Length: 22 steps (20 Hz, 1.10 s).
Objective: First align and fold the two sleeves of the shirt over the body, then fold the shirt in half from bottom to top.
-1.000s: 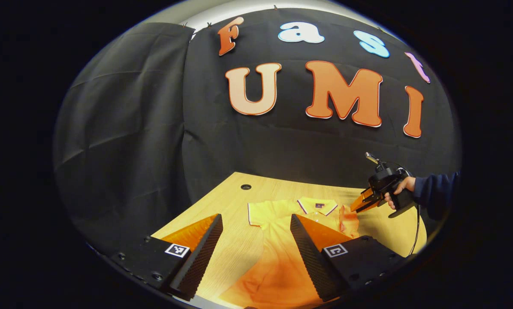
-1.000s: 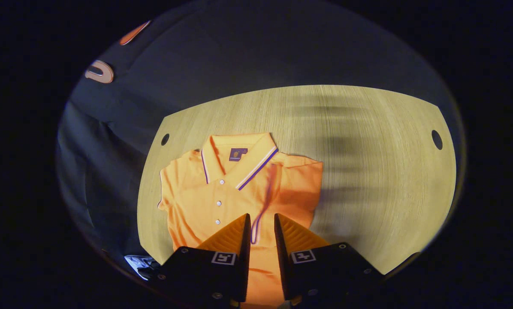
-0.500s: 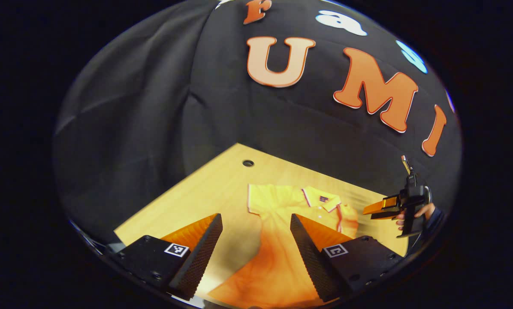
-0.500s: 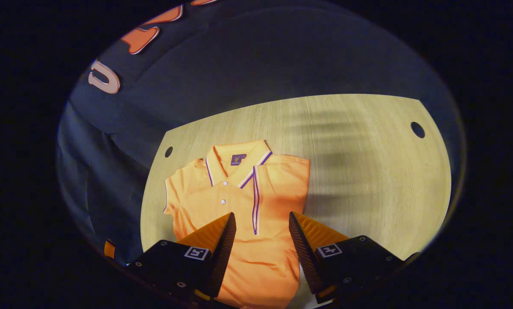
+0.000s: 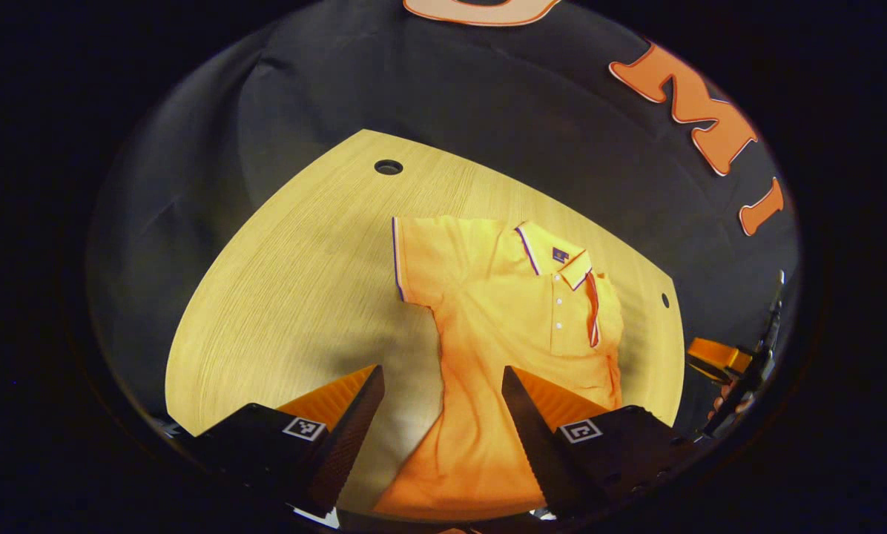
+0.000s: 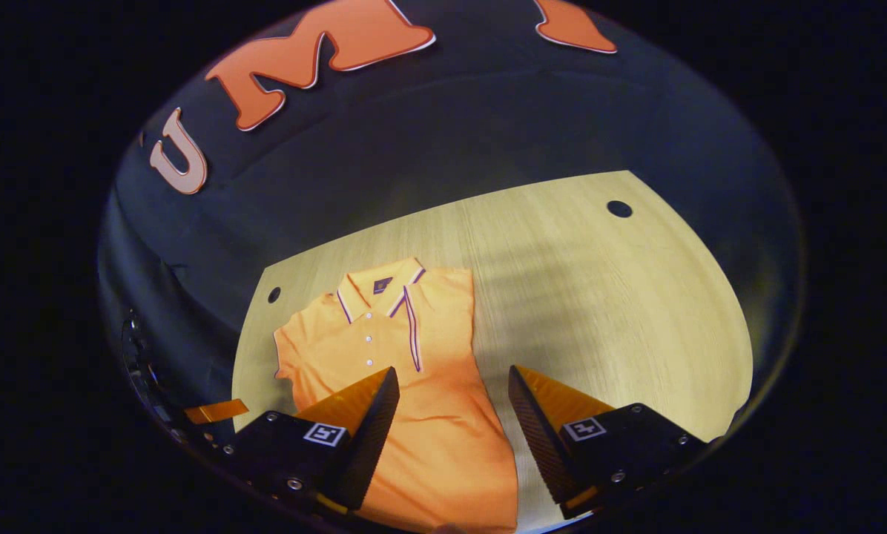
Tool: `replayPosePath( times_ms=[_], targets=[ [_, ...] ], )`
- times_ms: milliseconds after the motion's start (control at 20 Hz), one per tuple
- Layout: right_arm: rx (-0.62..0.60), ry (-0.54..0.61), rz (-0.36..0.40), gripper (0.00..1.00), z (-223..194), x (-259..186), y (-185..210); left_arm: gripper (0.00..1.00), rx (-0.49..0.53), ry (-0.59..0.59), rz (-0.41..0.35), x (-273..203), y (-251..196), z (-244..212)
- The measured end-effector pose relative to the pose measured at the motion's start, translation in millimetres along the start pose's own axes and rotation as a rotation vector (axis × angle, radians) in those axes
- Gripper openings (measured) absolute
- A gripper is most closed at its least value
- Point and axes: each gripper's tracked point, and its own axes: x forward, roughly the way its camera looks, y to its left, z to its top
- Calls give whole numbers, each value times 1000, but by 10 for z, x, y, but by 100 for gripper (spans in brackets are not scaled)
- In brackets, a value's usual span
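Left gripper [image 5: 442, 415]: fingers spread wide, holding nothing, above the lower shirt. Shirt [image 5: 510, 326] flat on the table [image 5: 295, 274], collar far side; one sleeve [image 6: 421, 326] looks folded over the body. Right gripper [image 6: 449, 415]: fingers apart, empty, over the hem.
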Motion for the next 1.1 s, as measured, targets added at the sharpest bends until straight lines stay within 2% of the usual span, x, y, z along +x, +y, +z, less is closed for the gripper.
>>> replayPosePath(
  times_ms=[150,350,400,450,700,850,1100],
  targets=[
    [67,-45,-55,91,-252,-273,-97,98,19,92,29,284,115,145],
    [123,-99,-126,91,-565,-594,-213,96,52,193,29,686,152,304],
    [128,-106,-145,91,-635,-659,-250,92,62,210,39,782,185,352],
    [132,-112,-164,91,-703,-726,-286,95,68,227,51,866,214,395],
    [162,-127,-218,92,-950,-958,-355,96,44,280,124,1245,373,624],
    [160,-127,-266,92,-1103,-1028,-432,87,66,299,167,1424,454,730],
    [200,-129,-248,92,-1214,-1108,-358,90,78,315,232,1647,576,894]
  ],
)
